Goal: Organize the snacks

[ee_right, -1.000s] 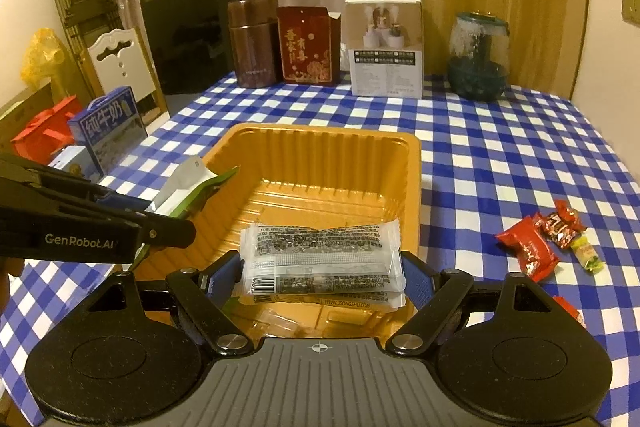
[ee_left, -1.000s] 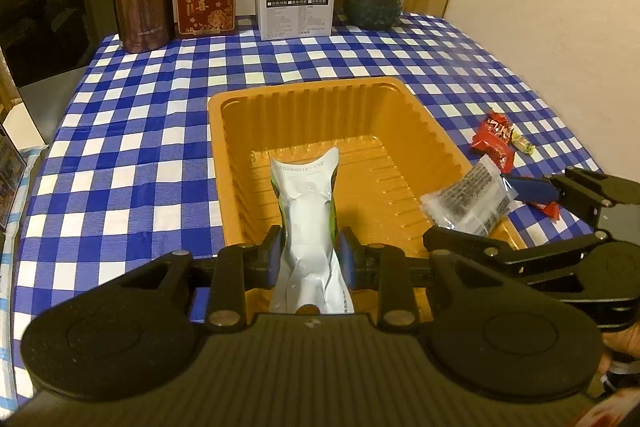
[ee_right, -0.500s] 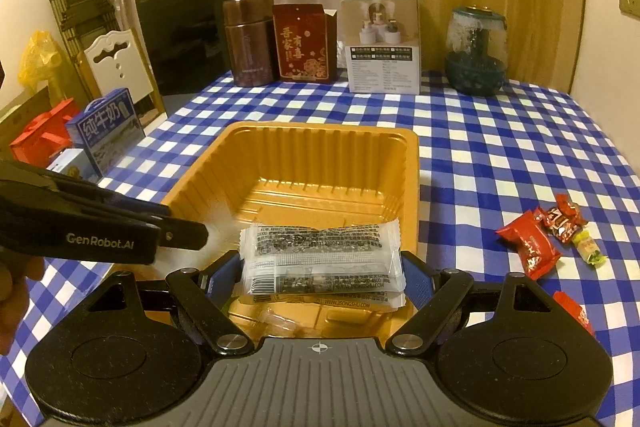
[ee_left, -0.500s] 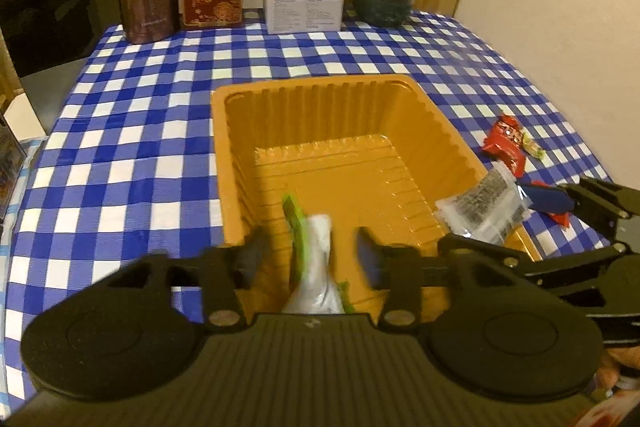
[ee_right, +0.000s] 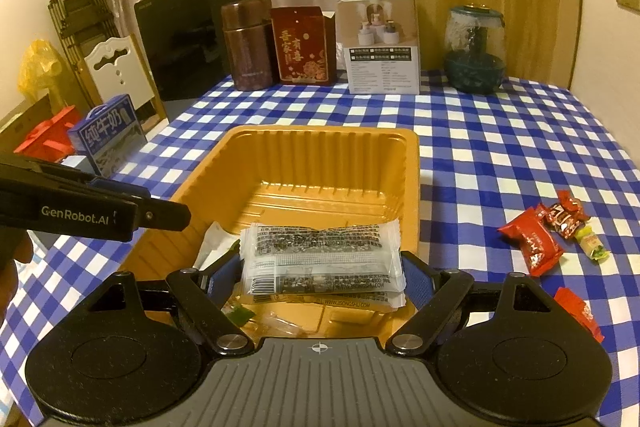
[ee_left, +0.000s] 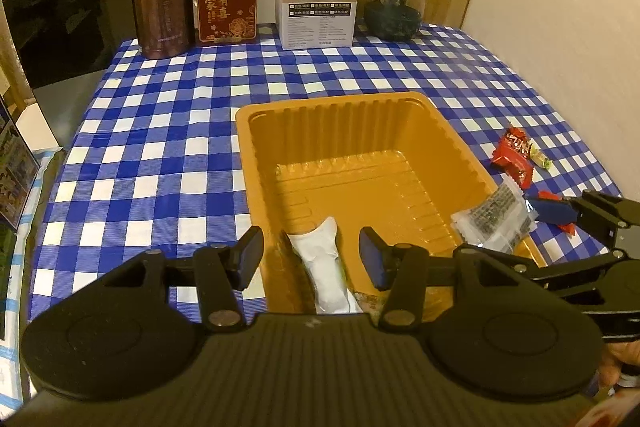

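Orange plastic tray (ee_left: pixel 344 115): centre of the checked worktop (ee_left: pixel 160 131). White snack pouch (ee_left: pixel 326 259): lies in the tray's near left corner. Left gripper (ee_left: pixel 311 257): jaws just opened, released, pouch loose between them. Right gripper (ee_right: pixel 320 277): jaws clenched on a clear seaweed-snack packet (ee_right: pixel 322 259) above the tray's near edge. Red candies (ee_right: pixel 540 239): worktop, right of the tray.

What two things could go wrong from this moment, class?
1. The right claw grips the clear packet of dark seeded bars only by its ends, above the ribbed orange plastic tray; it could buckle and slip out.
2. The left claw, which has just been opening, stands open around the white pouch lying in the tray; moving on could snag it. The right packet may also land on it.
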The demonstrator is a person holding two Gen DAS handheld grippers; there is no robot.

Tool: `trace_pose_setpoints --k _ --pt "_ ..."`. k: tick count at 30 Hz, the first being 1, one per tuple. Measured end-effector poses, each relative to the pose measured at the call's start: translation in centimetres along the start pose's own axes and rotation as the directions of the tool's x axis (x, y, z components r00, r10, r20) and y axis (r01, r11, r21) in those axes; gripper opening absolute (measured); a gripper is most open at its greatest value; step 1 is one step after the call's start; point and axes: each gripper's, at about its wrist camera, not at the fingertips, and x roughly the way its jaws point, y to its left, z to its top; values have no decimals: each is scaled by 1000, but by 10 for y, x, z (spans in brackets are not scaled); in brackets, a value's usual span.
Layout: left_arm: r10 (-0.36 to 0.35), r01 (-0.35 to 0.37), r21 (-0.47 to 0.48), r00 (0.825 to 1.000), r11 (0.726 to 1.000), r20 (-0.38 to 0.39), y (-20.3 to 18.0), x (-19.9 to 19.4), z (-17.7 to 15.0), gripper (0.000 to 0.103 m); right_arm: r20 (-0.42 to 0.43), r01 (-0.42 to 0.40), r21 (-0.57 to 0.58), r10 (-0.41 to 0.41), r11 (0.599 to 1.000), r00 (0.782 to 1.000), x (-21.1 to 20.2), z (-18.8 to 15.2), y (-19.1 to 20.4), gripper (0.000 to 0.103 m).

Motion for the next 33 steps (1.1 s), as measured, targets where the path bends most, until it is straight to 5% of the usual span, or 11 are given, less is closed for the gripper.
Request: trace_pose_setpoints --k 15,33 --pt "20 -20 -7 1000 1000 6 3 -4 -1 49 28 -53 4 53 999 998 -3 2 4 90" --pt "6 -6 0 1000 1000 7 -1 -9 -1 49 57 -14 25 12 1000 998 -15 2 -5 90"
